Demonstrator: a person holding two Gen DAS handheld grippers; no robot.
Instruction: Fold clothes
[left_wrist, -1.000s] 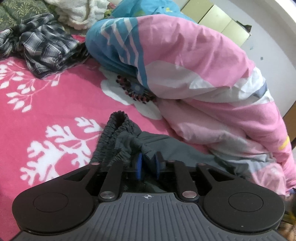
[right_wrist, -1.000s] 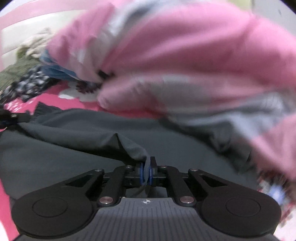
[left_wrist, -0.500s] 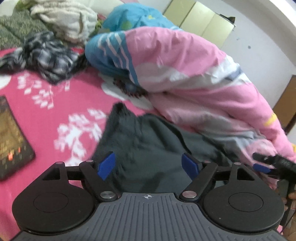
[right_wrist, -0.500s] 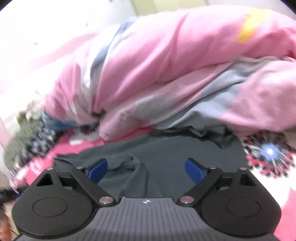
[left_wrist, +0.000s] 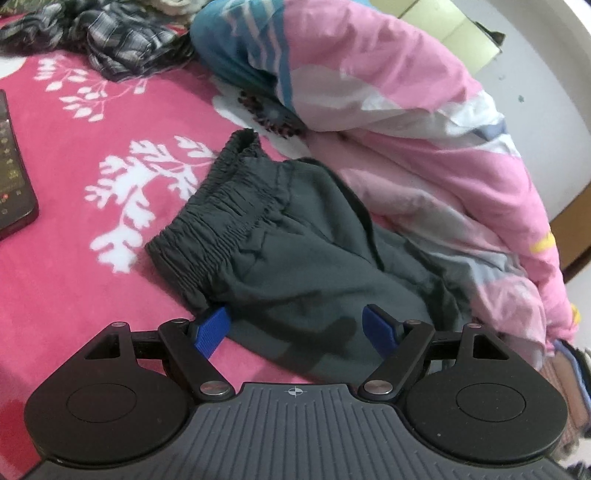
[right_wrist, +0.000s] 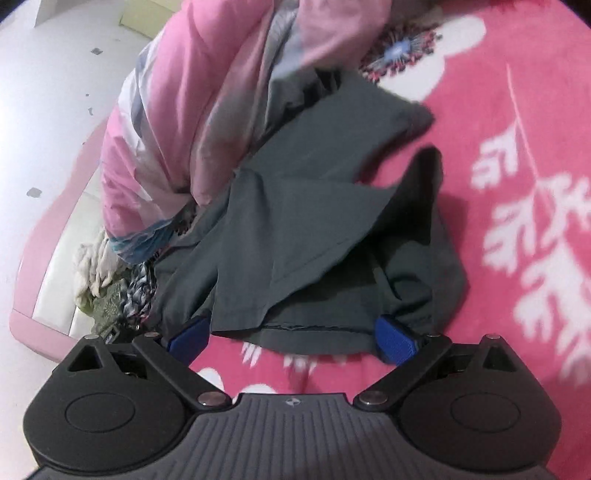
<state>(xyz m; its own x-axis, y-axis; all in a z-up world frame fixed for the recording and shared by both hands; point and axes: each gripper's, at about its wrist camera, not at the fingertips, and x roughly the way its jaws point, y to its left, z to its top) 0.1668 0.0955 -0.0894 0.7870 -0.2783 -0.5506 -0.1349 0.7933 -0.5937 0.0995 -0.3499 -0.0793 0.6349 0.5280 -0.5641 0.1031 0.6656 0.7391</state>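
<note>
bed: pink floral sheet (left_wrist: 74, 280) | on it: grey shorts (left_wrist: 295, 258), quilt (left_wrist: 406, 110), phone (left_wrist: 11, 177)

A pink bedspread (left_wrist: 110, 122) with white leaf prints covers the bed. A bunched pink, white and blue quilt (left_wrist: 388, 92) lies on it. A dark phone (left_wrist: 11, 177) rests at the bedspread's left edge, well apart from the quilt.

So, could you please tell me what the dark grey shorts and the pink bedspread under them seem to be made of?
The dark grey shorts look like thin, matte woven cloth, perhaps a light synthetic: smooth panels, crisp folds, and a tightly gathered elastic waistband. The pink bedspread looks like soft, plush fleece, going by its fuzzy, slightly blurred white leaf print; the exact fibre cannot be told.
</note>
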